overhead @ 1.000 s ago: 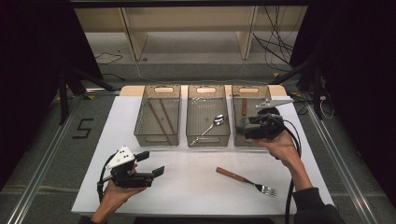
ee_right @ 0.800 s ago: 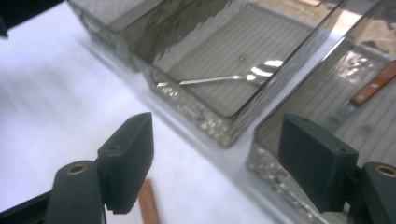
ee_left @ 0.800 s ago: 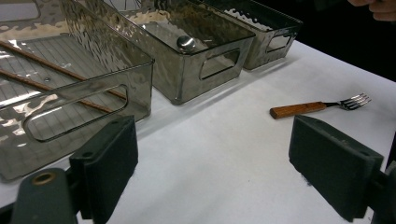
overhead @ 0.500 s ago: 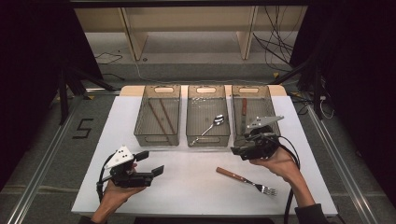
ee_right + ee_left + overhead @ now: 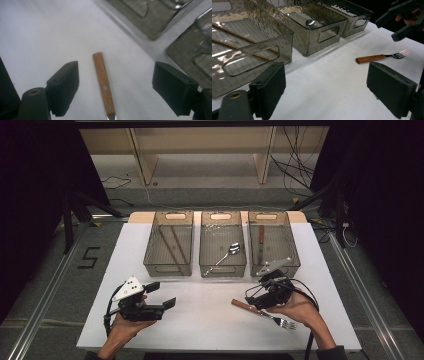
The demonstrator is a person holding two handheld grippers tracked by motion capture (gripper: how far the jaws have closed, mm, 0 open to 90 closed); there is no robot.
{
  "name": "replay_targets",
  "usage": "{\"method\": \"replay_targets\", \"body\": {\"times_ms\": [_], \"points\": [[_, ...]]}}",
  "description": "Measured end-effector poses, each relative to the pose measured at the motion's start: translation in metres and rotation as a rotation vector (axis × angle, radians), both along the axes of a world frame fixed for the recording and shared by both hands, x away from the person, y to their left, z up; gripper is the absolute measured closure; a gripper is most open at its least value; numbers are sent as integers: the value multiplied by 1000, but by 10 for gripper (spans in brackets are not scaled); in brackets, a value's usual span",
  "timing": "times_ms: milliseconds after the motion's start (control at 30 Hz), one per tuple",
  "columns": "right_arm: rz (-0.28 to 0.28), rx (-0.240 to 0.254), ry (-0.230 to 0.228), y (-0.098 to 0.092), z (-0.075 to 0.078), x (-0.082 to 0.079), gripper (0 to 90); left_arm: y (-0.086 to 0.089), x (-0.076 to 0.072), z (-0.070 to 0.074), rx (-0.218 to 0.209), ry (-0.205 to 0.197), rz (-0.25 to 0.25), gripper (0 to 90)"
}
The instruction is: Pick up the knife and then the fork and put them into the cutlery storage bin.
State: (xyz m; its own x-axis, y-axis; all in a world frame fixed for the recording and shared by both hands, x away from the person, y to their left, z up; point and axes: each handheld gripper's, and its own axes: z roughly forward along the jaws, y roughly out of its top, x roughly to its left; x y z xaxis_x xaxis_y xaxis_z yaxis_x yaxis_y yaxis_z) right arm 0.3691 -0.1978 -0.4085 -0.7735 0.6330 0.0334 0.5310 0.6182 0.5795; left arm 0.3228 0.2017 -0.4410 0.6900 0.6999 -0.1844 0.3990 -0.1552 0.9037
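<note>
White tabletop (image 5: 210,320) fills the near ground, ringed by dark floor and black drapes. Nearest the person, the left gripper (image 5: 162,295) rests in a hand at the near-left, its jaws spread wide with nothing between them. At the near-right, the right gripper (image 5: 254,296) hangs over the fork (image 5: 262,312); its jaws have just been opening and now stand wide on either side of the wooden handle, the pads clear of it.

One fork lies flat on the table, handle toward the middle, metal tines toward the near-right edge. It looks light and stiff; the riveted wood should give a surer grip than the thin, slick metal neck, so the middle of the handle is probably the place to pinch. Lying flat, it leaves little room beneath for the pads.

Farther back stand three clear bins in a row. The left bin (image 5: 150,262) holds two chopsticks (image 5: 172,245), the middle bin (image 5: 222,270) one spoon (image 5: 227,253), and the right bin (image 5: 295,255) one wooden-handled knife (image 5: 261,240). Beyond them are pale shelf frames and loose cables
</note>
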Motion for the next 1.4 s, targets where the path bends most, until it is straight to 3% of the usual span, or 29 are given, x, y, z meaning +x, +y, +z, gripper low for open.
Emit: {"method": "replay_targets", "body": {"times_ms": [167,433,700,1067,1400], "points": [[30,-77,42,8,-11,-2,261,0,0,0,-1,-2,-1,151],[39,-147,74,10,-23,-2,299,0,-1,0,-4,-1,0,151],[57,-197,96,13,-30,-2,354,0,0,0,-2,-2,-3,151],[81,-257,152,15,-42,-2,521,0,-1,0,2,-4,-7,151],[91,-299,158,15,-47,-2,629,-1,-1,0,4,-3,-9,151]]}}
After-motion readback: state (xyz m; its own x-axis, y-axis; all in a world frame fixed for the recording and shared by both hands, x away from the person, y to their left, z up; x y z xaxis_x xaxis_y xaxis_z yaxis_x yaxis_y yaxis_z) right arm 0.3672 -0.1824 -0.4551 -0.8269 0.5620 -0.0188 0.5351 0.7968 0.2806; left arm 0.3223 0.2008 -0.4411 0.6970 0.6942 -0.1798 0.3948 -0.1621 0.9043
